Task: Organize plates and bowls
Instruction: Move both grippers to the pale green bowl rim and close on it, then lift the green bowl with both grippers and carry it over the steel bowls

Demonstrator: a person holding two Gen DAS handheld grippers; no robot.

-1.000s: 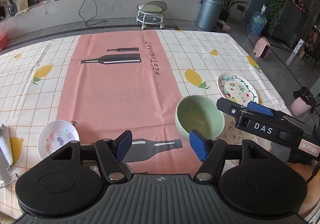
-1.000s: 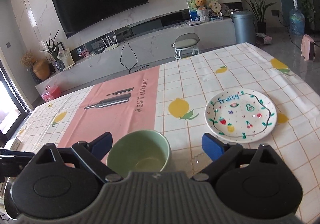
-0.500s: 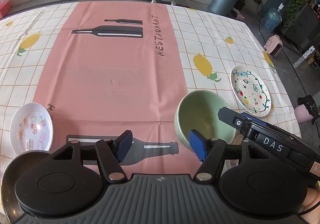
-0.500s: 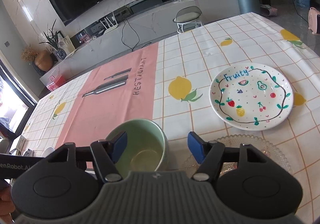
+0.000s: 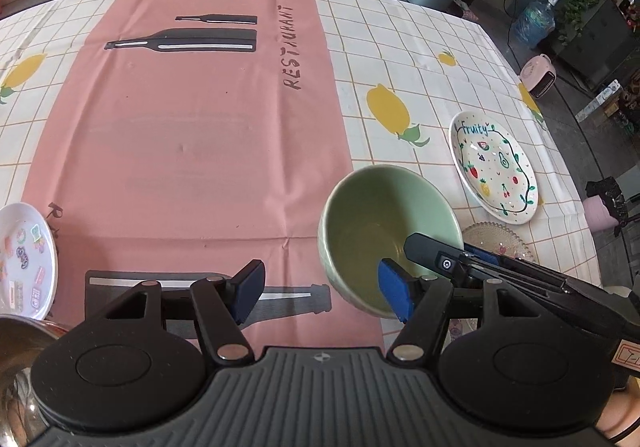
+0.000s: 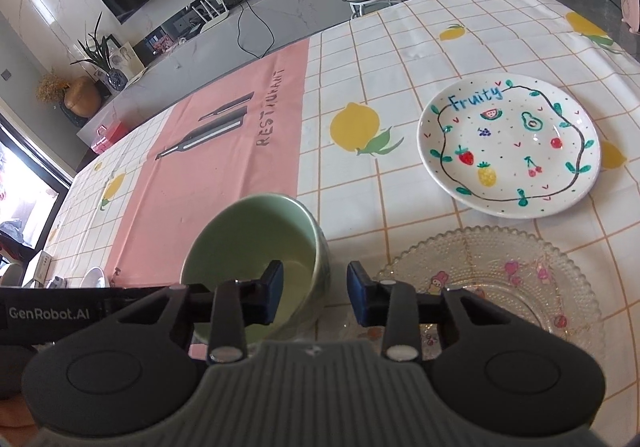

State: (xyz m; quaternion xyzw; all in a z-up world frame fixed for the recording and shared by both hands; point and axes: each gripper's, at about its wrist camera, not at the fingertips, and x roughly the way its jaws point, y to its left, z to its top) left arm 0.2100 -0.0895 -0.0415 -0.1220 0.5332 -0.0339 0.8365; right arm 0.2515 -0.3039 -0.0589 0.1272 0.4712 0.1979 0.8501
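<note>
A pale green bowl (image 5: 372, 215) (image 6: 248, 239) stands upright at the pink runner's right edge. My right gripper (image 6: 314, 289) straddles its right wall, one pad inside and one outside. Its jaws are closing, and a small gap still shows on each side of the wall. From the right, the same gripper (image 5: 448, 247) reaches over the bowl's rim in the left wrist view. My left gripper (image 5: 320, 293) is open, low over the bowl's near left side, holding nothing. A white "Fruity" plate (image 6: 508, 147) (image 5: 496, 171) lies further right. A beaded glass plate (image 6: 500, 279) lies beside the bowl.
A small white plate with stickers (image 5: 24, 259) lies at the near left of the table. The rim of a metal bowl (image 5: 16, 335) shows at the lower left corner. The tablecloth (image 5: 192, 135) covers the table. A stool and a bin stand beyond the far edge.
The right jaws have narrowed from wide open to a close straddle of the bowl's right wall, and that gripper dropped nearer. The left gripper sank and tilted down; the metal bowl rim came into view.
</note>
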